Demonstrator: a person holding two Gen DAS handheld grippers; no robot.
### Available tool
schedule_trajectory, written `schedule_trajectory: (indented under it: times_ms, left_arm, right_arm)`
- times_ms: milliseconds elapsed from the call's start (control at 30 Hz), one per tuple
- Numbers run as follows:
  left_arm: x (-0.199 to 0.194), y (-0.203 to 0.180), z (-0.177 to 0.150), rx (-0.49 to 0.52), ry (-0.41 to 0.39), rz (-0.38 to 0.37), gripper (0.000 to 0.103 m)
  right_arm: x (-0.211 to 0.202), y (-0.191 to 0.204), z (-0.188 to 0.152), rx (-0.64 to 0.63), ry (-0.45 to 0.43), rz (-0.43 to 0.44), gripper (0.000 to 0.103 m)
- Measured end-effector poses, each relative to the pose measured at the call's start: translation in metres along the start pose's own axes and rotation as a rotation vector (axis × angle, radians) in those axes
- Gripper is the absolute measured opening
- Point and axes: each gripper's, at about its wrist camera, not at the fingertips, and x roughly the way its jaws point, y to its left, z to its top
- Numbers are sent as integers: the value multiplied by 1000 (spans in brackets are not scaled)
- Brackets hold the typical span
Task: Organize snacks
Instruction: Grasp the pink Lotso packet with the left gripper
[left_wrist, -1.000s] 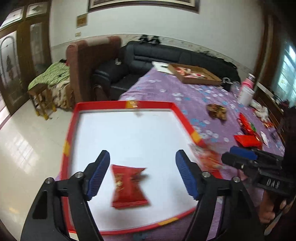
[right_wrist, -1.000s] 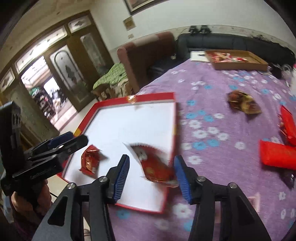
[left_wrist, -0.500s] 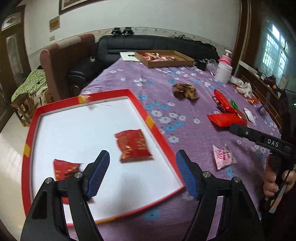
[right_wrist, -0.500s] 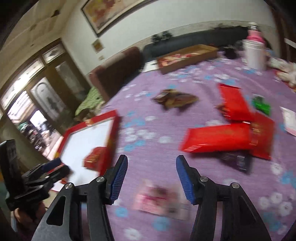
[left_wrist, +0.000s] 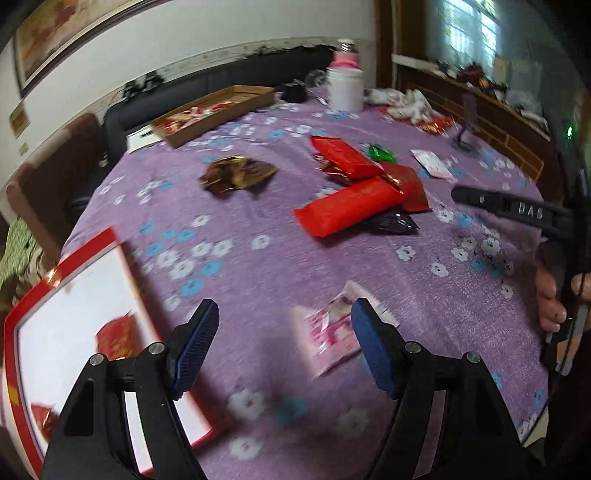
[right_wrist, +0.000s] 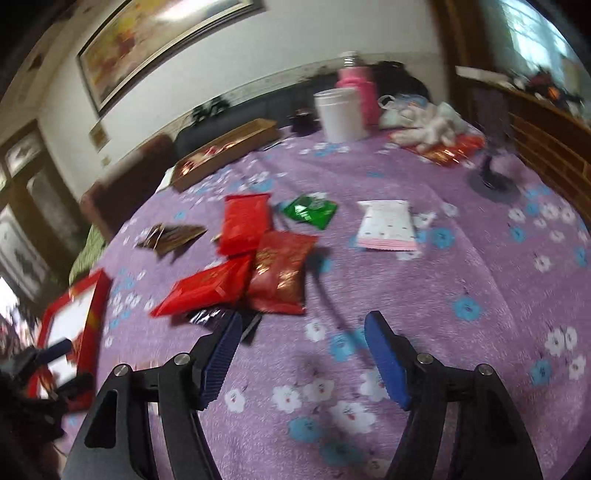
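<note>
Pink-and-white foil snack packet at 1 o'clock of empty, wide left gripper | right gripper opening, empty | advice: straddle packet squarely before closing

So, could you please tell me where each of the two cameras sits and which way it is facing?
Left wrist: on the left hand-held gripper, angled down over the purple tablecloth towards a pink packet, the red tray on its left; the right hand shows.
Right wrist: on the right hand-held gripper, jaws opening and empty, angled down at the red packets.
Shared: red packets, green packet, white tub, brown box.
</note>
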Motion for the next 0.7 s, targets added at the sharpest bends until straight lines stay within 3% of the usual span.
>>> schedule_trajectory:
  times_ms: [133,333,433,700]
  left_arm:
    - [20,-21,4,103,36,-20,76]
    - [30,-31,-1,219,71,-133,76]
    - [33,-35,-3,264,70,-155,76]
    - [50,-35,-1,238,116,-300,79]
  right_arm:
    - [-7,2,-1,-18,-58,-68,81]
    - [0,5,-3,-11,-23,-55,81]
    - [1,8,-4,-15,-17,-52,81]
    - [8,6,-5,1,16,-63,81]
